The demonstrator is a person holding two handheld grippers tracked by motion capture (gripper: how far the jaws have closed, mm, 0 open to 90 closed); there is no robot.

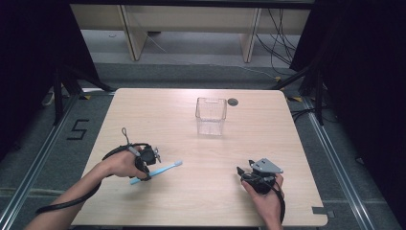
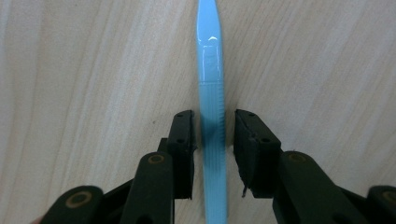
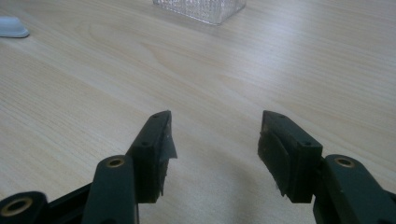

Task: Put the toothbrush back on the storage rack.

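Observation:
A light blue toothbrush [image 1: 167, 167] lies flat on the wooden table [image 1: 191, 201], its white head pointing right. My left gripper [image 1: 146, 168] points down over its handle. In the left gripper view the two black jaws straddle the ribbed handle [image 2: 212, 93], with a thin gap on each side, so the left gripper [image 2: 212, 116] is open. My right gripper [image 1: 244, 167] rests low near the table's front right. It is open [image 3: 215, 116], with only bare wood between its jaws. A clear plastic container [image 1: 210, 115] stands upright at the back middle.
A dark round grommet [image 1: 233, 101] sits in the tabletop just right of the container. The right gripper view catches the container's base [image 3: 201, 9] ahead and the toothbrush's white head [image 3: 11, 27] at far left. Black stands flank the table.

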